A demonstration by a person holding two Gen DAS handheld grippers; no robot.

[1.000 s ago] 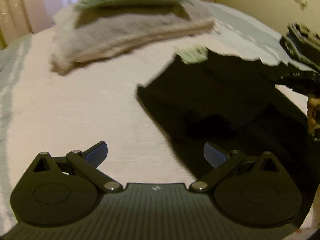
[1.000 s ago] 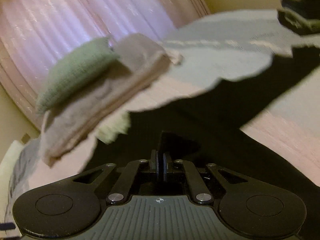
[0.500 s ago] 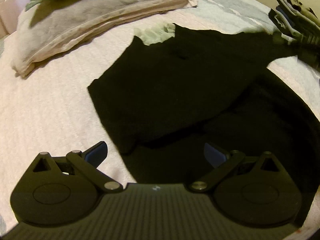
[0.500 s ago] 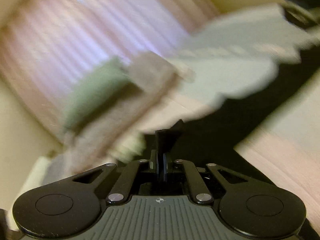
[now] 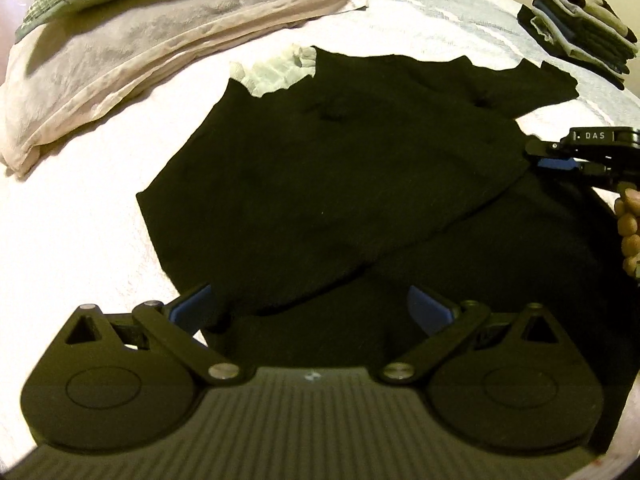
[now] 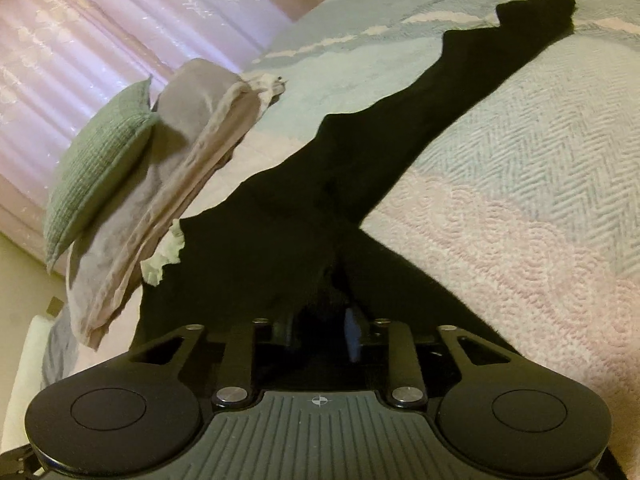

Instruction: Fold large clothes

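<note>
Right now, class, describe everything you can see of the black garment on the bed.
The black garment is large, matte, soft-looking cloth, spread on the bedspread with one layer folded diagonally over another. A sleeve stretches away. The right gripper pinches its edge; the left gripper hangs open over its near part. A pale green cloth peeks out at its far corner.

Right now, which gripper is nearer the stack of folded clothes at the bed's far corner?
Right. The right gripper pinches the black garment's edge below the stack of folded clothes; the left gripper hovers open over the garment's near edge.
</note>
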